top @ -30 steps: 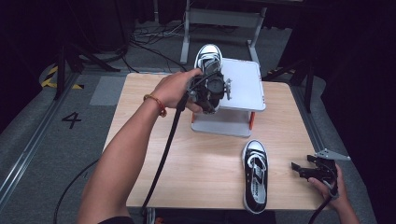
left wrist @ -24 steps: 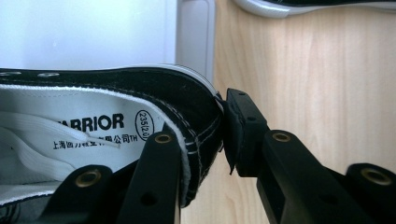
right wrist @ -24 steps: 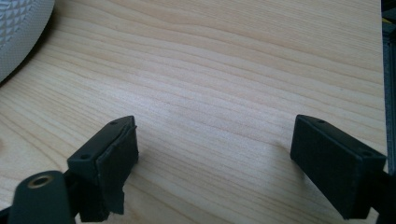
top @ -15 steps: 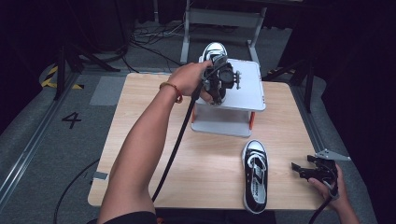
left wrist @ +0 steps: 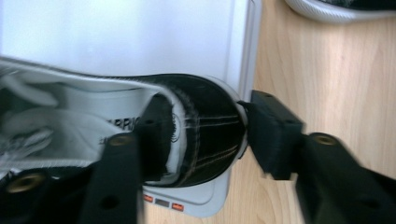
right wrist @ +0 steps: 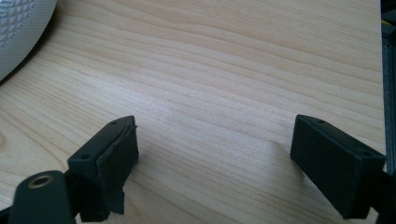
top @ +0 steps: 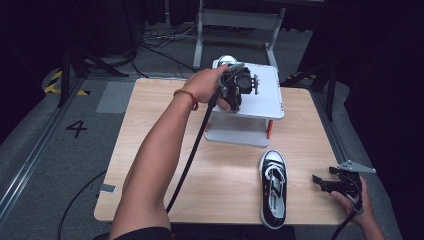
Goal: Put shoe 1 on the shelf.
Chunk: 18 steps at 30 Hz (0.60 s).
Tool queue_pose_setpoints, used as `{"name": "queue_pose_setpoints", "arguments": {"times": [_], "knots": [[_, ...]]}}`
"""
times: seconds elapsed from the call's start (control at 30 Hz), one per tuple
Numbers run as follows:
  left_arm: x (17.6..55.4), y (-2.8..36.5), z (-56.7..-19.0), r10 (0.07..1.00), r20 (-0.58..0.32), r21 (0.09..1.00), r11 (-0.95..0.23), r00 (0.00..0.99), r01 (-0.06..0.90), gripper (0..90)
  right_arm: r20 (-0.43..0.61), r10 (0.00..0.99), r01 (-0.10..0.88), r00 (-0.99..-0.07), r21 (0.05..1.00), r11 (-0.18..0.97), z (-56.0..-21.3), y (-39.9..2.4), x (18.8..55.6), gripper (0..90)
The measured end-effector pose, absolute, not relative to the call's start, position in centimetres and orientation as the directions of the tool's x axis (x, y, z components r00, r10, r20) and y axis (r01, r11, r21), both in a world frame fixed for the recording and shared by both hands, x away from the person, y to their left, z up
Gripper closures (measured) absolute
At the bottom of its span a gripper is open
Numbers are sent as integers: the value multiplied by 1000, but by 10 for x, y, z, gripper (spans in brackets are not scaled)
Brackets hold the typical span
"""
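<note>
A light wooden table (top: 165, 150) is recorded at the centre of the scene, with a white two-tier stand (top: 260, 95) set on its far half. One black-and-white sneaker (left wrist: 196, 135) is lying on the stand's top shelf, at the far left corner, with its heel at the shelf edge. A second sneaker (top: 273, 187) is placed on the table at the near right, toe pointing away.

The left gripper (left wrist: 201, 140) is held over the heel of the shelf sneaker. Its jaws have just been opening: one pad is inside the heel collar, the other is apart from the outer heel, so the sneaker is judged released and the jaws parted. The right gripper (top: 330, 183) is held at the near right table edge, jaws wide apart and empty, just beside the second sneaker.

Risk noted: the heel appears to overhang the shelf edge, and the inner pad is still inside the collar. If the gripper is withdrawn sideways, the collar could be snagged and the sneaker dragged off the stand.

The pad positions and the overhang are given by the left gripper view; in the high view the heel is hidden by the hand, while the overall layout is given
</note>
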State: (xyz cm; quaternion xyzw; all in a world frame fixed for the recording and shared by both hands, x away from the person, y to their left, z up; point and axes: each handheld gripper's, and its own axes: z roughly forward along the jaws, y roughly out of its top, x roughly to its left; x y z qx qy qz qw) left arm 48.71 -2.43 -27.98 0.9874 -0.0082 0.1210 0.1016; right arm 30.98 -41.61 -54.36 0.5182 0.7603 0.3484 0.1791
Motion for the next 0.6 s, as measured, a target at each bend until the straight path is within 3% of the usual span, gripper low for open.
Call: {"name": "queue_pose_setpoints", "arguments": {"times": [0.13, 0.4, 0.6], "knots": [[488, -19, -275, 35, 245, 227, -974, 969, -22, 399, 89, 913, 663, -399, 715, 220, -544, -416, 310, 155], [475, 12, -261, 122, 261, 380, -925, 957, 15, 338, 96, 912, 666, -398, 714, 216, -544, -417, 310, 155], [461, 35, -259, 157, 274, 419, -908, 949, 30, 296, 94, 912, 665, -399, 714, 217, -544, -416, 310, 155]]}}
